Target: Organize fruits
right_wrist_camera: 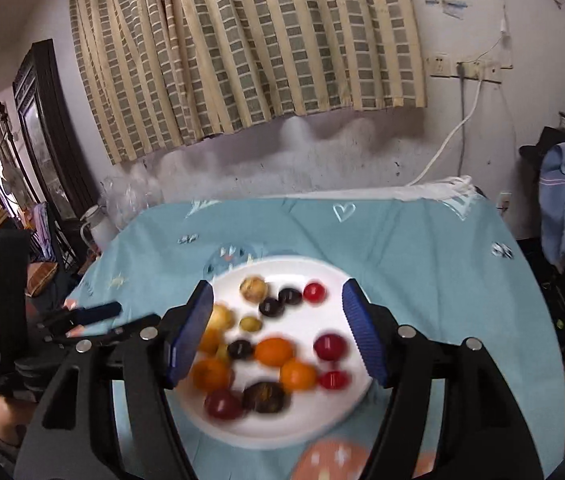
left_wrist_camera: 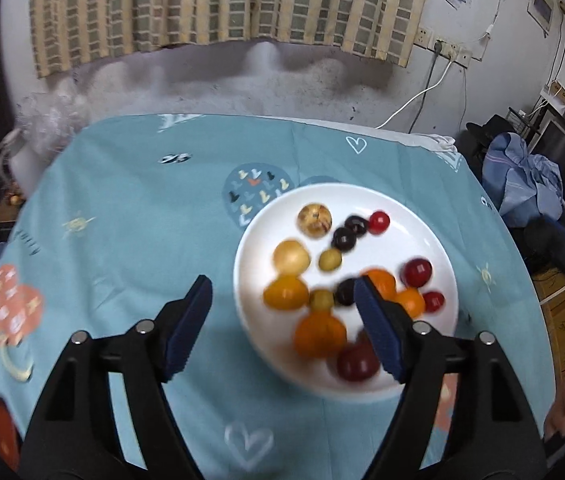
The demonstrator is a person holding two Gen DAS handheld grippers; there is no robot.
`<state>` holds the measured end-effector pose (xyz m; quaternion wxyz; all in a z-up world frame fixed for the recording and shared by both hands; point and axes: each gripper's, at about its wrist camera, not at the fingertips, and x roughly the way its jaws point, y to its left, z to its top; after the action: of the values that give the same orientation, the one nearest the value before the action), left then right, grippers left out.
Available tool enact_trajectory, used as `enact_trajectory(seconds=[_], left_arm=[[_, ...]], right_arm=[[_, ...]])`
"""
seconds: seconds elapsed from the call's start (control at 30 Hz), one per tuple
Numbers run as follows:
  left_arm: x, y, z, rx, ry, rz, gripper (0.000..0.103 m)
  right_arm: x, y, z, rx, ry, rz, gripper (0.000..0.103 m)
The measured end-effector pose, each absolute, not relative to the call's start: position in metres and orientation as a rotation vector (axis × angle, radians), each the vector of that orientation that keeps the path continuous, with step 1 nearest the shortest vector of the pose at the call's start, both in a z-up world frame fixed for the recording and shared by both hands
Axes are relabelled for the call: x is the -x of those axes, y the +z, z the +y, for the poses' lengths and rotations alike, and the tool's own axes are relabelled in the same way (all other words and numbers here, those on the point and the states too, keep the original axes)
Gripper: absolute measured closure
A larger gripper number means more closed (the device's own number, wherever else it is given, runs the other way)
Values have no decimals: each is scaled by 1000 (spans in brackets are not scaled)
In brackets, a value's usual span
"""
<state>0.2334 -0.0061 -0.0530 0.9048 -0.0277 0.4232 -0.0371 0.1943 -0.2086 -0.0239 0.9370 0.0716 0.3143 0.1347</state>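
Note:
A white plate [left_wrist_camera: 422,236] sits on a blue patterned tablecloth and holds several small fruits: orange ones [left_wrist_camera: 319,334], dark purple ones [left_wrist_camera: 343,237], red ones [left_wrist_camera: 379,222], yellow ones [left_wrist_camera: 291,257] and small green ones [left_wrist_camera: 329,260]. My left gripper [left_wrist_camera: 282,294] is open and empty, hovering above the plate's left part. The plate [right_wrist_camera: 334,276] also shows in the right wrist view, with orange fruits [right_wrist_camera: 274,351] in its middle. My right gripper [right_wrist_camera: 276,298] is open and empty above the plate. The left gripper [right_wrist_camera: 98,312] shows at its left.
The table [left_wrist_camera: 122,208] stands against a wall under a striped curtain [left_wrist_camera: 218,4]. A white cable [left_wrist_camera: 418,98] hangs from wall sockets at the back right. Clothes [left_wrist_camera: 530,180] and shelving lie to the right. A clear plastic bag [left_wrist_camera: 54,120] sits at the back left corner.

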Motion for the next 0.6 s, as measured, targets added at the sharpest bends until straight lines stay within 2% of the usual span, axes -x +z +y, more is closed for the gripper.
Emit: enact_trajectory(seconds=[0.2,0.33,0.6], left_arm=[[-152,-42,-10,17,2,905,9],[-106,-40,-5,5,51,913,3],[-59,-32,-5,-68,63,906,2]], right_arm=[[-112,-40,-198,-140,247,739,35],[-75,-53,-198,-136,196,798,29],[-46,-54,-192,-133,191,836,26]])
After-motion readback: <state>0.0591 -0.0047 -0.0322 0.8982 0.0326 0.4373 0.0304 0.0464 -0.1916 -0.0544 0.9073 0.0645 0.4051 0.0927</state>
